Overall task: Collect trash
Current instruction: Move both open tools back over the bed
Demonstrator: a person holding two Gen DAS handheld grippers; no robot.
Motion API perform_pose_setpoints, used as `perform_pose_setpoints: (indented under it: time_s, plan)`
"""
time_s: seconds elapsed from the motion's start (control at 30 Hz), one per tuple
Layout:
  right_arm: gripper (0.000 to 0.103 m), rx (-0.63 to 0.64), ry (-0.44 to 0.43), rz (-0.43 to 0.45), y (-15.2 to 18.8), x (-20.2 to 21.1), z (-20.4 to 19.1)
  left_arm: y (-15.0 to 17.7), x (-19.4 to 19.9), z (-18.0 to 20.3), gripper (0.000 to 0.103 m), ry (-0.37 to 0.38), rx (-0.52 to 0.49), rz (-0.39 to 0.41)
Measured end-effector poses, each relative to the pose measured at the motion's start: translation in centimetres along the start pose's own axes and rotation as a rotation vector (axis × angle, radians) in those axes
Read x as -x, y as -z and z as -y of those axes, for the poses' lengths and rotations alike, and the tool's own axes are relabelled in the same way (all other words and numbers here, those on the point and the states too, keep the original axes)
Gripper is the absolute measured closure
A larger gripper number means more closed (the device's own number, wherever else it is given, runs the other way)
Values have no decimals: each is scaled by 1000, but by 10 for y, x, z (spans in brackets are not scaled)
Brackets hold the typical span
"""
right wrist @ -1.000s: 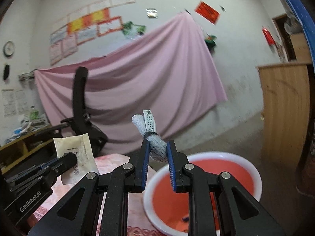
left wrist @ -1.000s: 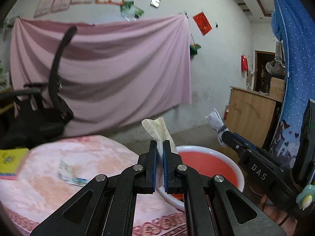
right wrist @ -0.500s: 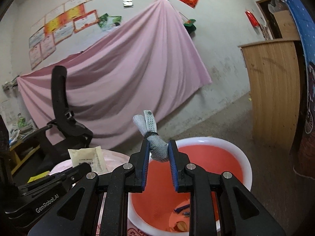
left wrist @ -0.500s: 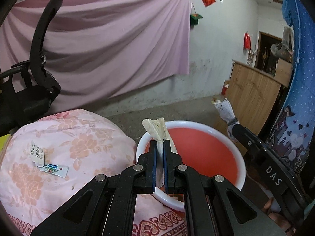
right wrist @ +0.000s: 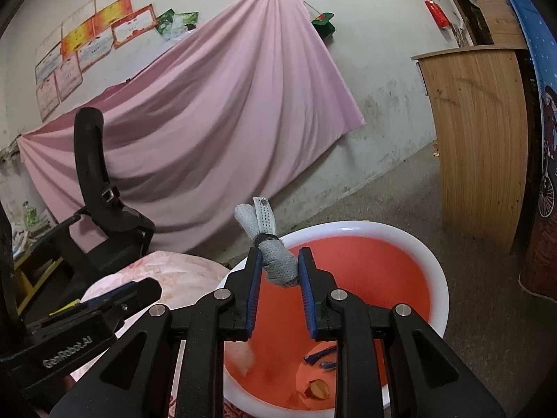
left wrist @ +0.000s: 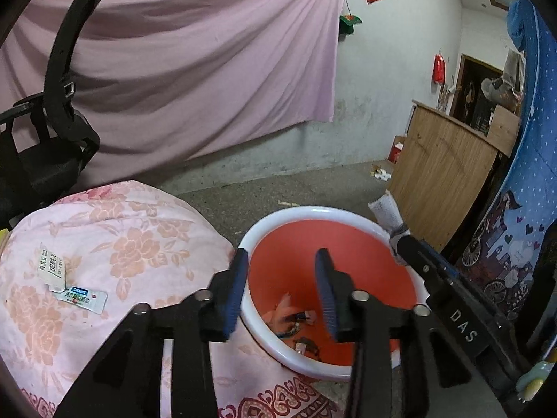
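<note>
Now left gripper [left wrist: 281,284] jaws opening — packet gone.

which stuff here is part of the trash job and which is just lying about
Job: red basin; grey bundle in right gripper; left gripper, opening, nothing between; two sachets on flowered cloth.
Lying about: office chair, pink sheet, wooden cabinet.

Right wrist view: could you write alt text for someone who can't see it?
A black claw pinches a knotted grey mesh bundle above a red basin with a white rim, which holds a few scraps. Behind hang a pink sheet and an office chair.
</note>
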State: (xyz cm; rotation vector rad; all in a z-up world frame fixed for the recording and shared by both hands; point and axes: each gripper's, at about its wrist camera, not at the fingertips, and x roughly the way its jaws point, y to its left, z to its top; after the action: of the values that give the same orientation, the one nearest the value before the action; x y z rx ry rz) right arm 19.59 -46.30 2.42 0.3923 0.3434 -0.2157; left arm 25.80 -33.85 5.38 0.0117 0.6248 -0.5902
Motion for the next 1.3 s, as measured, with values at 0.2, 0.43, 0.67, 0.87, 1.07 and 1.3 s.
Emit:
perform_pose_setpoints:
  time_s: [0.2, 0.43, 0.67, 0.87, 1.07, 1.3]
  plan:
    - [70, 10, -6, 6, -1, 1, -1, 0, 12, -18, 63, 5, 67, 28]
    - [55, 33, -28, 40, -2, 4, -11, -4, 34, -39, 49, -27, 132, 96]
    - [25, 72, -86, 152, -5, 21, -36, 3, 81, -73, 14, -83, 200, 256]
    - [9, 115, -158, 247, -3, 36, -65, 17, 125, -100, 3, -195, 200, 384]
    - [0, 178, -218, 346, 2, 52, -95, 35, 165, -125, 2, -281, 203, 474]
    - [0, 286, -271, 391, 17, 54, -140, 50, 196, -155, 2, -370, 188, 542]
